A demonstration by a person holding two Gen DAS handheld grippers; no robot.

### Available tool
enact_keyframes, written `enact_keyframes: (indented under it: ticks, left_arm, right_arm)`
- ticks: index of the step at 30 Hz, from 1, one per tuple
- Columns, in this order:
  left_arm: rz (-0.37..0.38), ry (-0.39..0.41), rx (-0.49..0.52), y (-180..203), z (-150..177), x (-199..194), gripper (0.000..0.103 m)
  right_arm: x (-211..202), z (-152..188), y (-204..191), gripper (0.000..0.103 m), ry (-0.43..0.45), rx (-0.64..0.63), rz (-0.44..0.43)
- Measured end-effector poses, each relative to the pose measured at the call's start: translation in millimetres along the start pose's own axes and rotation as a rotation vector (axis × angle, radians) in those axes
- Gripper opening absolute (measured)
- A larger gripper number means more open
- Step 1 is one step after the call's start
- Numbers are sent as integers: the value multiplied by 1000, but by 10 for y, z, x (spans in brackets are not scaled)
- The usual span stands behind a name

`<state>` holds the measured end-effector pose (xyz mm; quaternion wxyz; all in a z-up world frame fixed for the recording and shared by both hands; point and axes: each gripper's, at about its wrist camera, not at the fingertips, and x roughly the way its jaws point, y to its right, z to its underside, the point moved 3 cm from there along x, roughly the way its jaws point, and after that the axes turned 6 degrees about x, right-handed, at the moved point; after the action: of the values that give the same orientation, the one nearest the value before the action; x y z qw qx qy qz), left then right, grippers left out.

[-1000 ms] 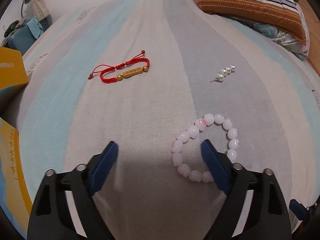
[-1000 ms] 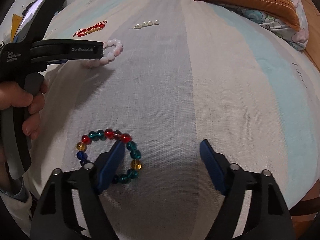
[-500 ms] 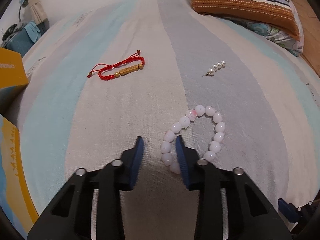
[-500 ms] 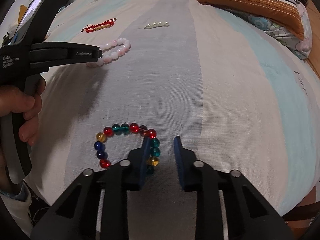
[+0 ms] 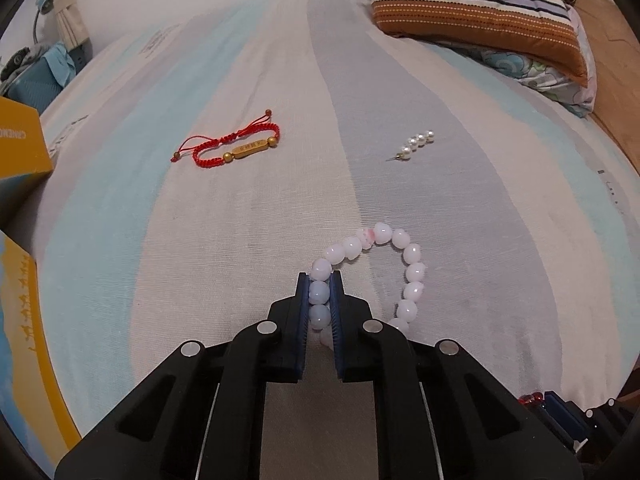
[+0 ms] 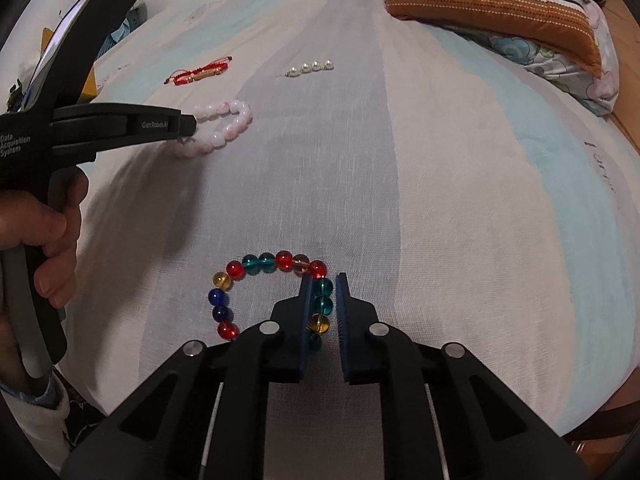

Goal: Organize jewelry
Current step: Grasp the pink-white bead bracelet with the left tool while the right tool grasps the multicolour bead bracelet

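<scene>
Near the camera on the left wrist, the left gripper (image 5: 319,304) has its two blue pads squeezed on pale beads of the pink bead bracelet (image 5: 412,276). The rest of that bracelet curls away to the right on the striped bed sheet (image 5: 500,240).

In the right wrist view, the right gripper (image 6: 323,304) pinches the teal beads of the colourful bead bracelet (image 6: 256,264). Its other beads lie in a curve to the left on the sheet.

Only the right wrist view shows writing on the left tool: "GenRobot.AI" on its arm and "Data Acquisition System" on its body. It also shows the person's hand (image 6: 48,224) around the handle and a pale sleeve (image 6: 32,404) below.

Farther off lie the red cord bracelet (image 5: 232,149) on the left and the pearl pin (image 5: 416,145) on the right, well apart.

Only the left wrist view shows the yellow box (image 5: 20,148) at the far left edge. Its letters are cut off and hard to read.

Farthest away, at the right, sits a striped pillow (image 5: 480,12).
</scene>
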<state>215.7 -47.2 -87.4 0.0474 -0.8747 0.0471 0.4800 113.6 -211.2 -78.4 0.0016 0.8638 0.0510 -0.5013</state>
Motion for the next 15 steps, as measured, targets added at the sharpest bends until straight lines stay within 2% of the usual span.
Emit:
enact_keyframes:
  ticks: [15]
  left_arm:
    - [29,26,-6,39,-19,-154,9]
  right_arm:
    - [-94,-5,65,9,5,7,-14]
